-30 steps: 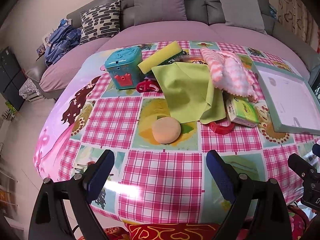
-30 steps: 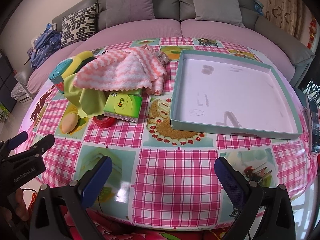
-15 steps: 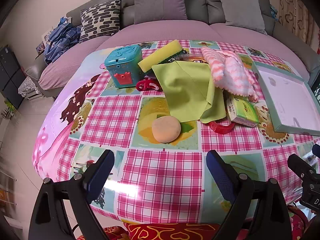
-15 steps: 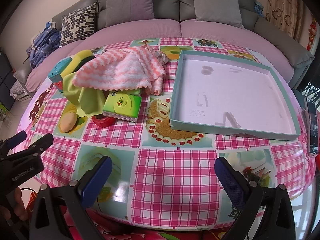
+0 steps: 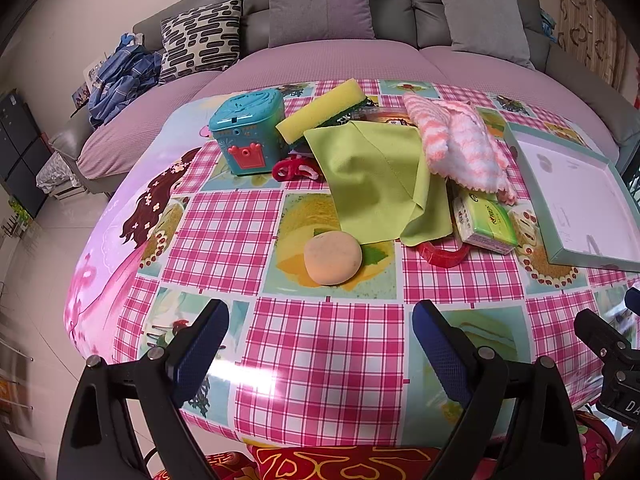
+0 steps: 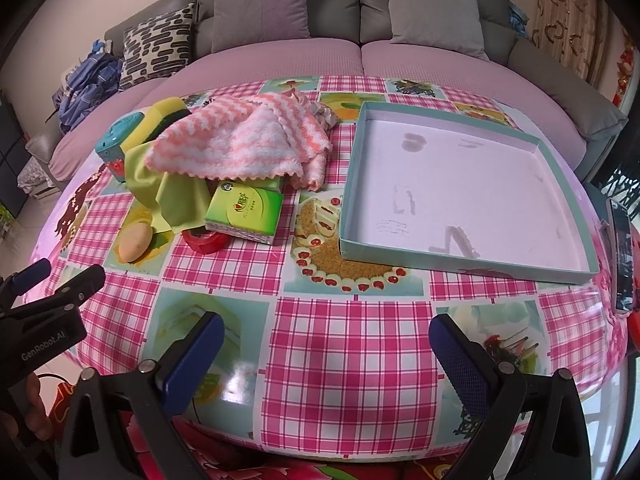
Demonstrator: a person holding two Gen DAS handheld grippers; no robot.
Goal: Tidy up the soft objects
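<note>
A pile lies on the checked table: a pink-and-white fluffy towel (image 6: 240,140) (image 5: 460,144), a lime cloth (image 5: 376,176) (image 6: 168,188), a yellow sponge (image 5: 320,110) and a green tissue pack (image 6: 244,208) (image 5: 486,222). Nearer the front sits a round orange puff (image 5: 333,257) (image 6: 136,242). A shallow teal-rimmed tray (image 6: 464,120) (image 5: 576,258) holds nothing. My left gripper (image 5: 320,344) is open over the table's near edge, short of the puff. My right gripper (image 6: 326,352) is open too, nearer than the tray.
A teal toy box (image 5: 248,136), a red clip (image 5: 292,170) and a red tape roll (image 6: 206,240) sit among the pile. A phone (image 6: 622,256) lies at the table's right edge. A grey sofa (image 6: 360,8) with cushions stands behind.
Both views have shifted slightly, the table and objects sitting a little lower in frame. Nothing on the table has moved, and both grippers stay open.
</note>
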